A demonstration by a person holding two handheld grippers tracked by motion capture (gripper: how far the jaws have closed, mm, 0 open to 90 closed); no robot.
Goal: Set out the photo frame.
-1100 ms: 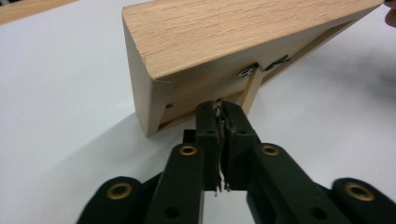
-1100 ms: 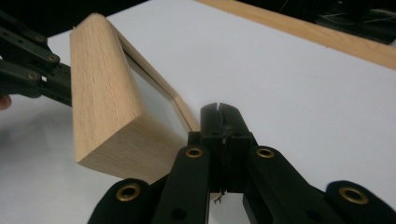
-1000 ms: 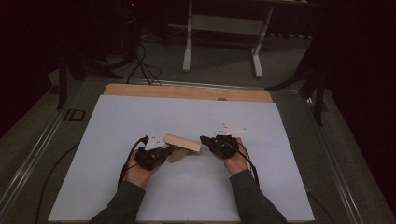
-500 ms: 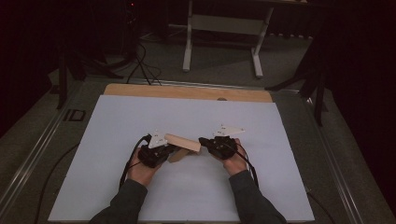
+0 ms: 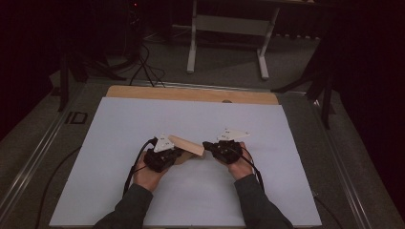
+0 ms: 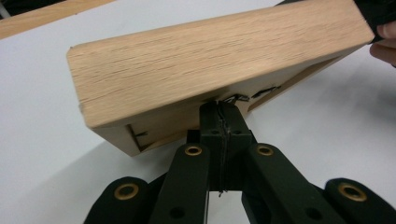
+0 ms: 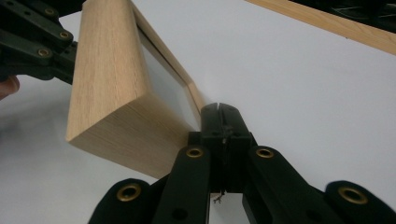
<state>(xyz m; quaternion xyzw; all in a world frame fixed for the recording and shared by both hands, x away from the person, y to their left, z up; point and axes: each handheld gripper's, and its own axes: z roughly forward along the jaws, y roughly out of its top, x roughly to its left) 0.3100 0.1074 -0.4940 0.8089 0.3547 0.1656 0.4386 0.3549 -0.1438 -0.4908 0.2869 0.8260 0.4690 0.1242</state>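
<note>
Table (image 5: 119, 124) with a white top carries the whole scene; a person's two forearms come in from its near edge, each hand holding a black two-jaw gripper. Between the two grippers hangs a wooden block (image 5: 187, 144), shaped like a shallow box or frame with a recessed underside, lifted and tilted above the white surface. Its long axis runs from one gripper across to the other.

The left gripper (image 5: 175, 153) sits at the block's left end. In the left gripper view its jaws are pressed together, and the block (image 6: 210, 60) lies just ahead of and above the tips, with the lower rim seeming to be nipped between them. The right gripper (image 5: 208, 145) meets the opposite end. Its jaws are likewise pressed together, and the block (image 7: 109, 84) lies ahead and to the left of them, with its thin rim apparently pinched. Both hands are equally near, one at each end.
</note>
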